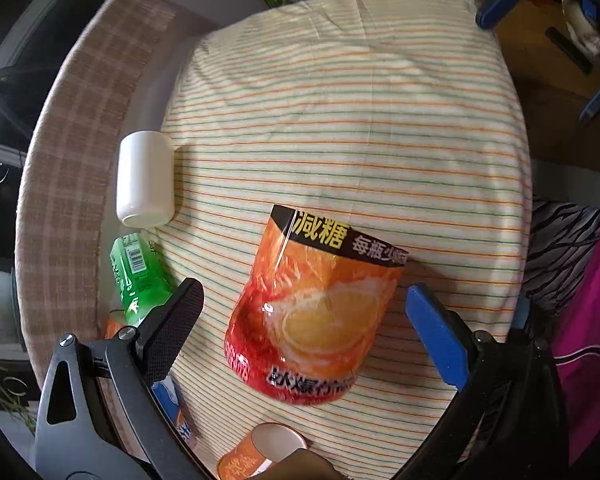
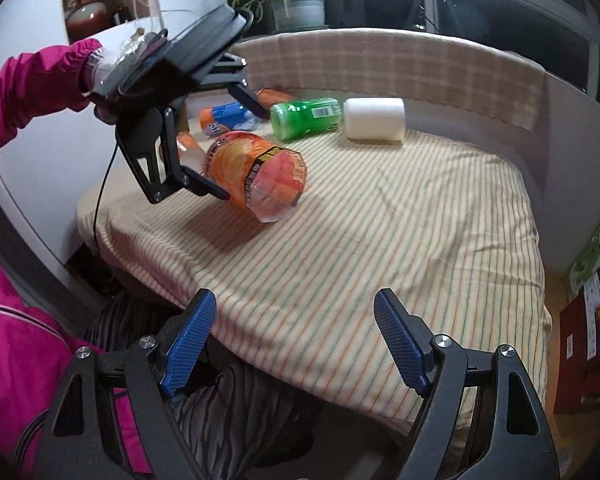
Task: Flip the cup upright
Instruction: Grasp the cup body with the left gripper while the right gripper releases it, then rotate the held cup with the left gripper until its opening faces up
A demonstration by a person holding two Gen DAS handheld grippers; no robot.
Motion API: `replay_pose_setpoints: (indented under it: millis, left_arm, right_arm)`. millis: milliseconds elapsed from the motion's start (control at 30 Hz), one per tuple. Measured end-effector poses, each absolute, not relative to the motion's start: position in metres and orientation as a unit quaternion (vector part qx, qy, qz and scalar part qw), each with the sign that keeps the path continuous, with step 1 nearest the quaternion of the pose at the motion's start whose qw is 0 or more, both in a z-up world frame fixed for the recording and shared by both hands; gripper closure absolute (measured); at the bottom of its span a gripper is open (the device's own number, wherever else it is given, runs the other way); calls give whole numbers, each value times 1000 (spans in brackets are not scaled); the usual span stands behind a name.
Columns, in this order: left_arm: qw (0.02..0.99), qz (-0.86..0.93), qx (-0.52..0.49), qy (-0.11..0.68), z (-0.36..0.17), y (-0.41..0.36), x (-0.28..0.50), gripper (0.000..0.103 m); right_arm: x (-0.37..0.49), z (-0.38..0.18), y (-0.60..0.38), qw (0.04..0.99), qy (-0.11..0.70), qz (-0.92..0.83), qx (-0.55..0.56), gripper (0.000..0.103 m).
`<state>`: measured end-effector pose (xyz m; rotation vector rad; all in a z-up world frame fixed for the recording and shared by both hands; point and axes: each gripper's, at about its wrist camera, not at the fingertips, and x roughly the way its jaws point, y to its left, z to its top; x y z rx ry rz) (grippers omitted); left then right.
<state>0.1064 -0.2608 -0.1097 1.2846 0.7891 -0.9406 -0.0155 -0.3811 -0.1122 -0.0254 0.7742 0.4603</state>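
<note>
An orange plastic cup [image 1: 316, 308] with an orange-fruit label lies on its side on the striped cloth. Its open end points away from my left gripper [image 1: 304, 312]. That gripper is open, one finger on each side of the cup with gaps between. In the right wrist view the cup [image 2: 260, 172] lies at the far left with the left gripper [image 2: 236, 156] around it. My right gripper [image 2: 292, 340] is open and empty, low over the near edge of the table, well apart from the cup.
A white cup [image 1: 145, 179] and a green cup [image 1: 138, 276] lie on their sides at the table's left. More orange and blue cups [image 1: 260, 456] lie near the left gripper. The striped cloth [image 2: 380, 240] covers the round table. Boxes [image 2: 592, 264] stand on the floor.
</note>
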Motion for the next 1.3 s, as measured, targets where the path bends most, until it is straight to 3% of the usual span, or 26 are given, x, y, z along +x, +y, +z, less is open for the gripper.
replay_pose_setpoints:
  millis: [400, 467, 500, 600, 1100, 1300]
  left_arm:
    - [605, -400, 591, 352, -136, -271, 110, 0]
    - [607, -396, 594, 350, -139, -272, 111, 7]
    - [608, -396, 592, 351, -139, -271, 111, 15]
    - [617, -398, 576, 359, -136, -270, 115, 16]
    - [756, -390, 371, 373, -87, -213, 122, 18]
    - [815, -380, 240, 365, -80, -173, 110, 18]
  right_arm:
    - [-7, -114, -390, 904, 368, 216, 11, 22]
    - [-8, -113, -391, 905, 367, 214, 10, 22]
    - [-8, -112, -391, 906, 367, 213, 10, 22]
    - [-9, -111, -392, 906, 367, 210, 11, 22]
    - [-10, -107, -382, 910, 362, 203, 3, 22]
    - [-10, -103, -370, 910, 356, 212, -9, 22]
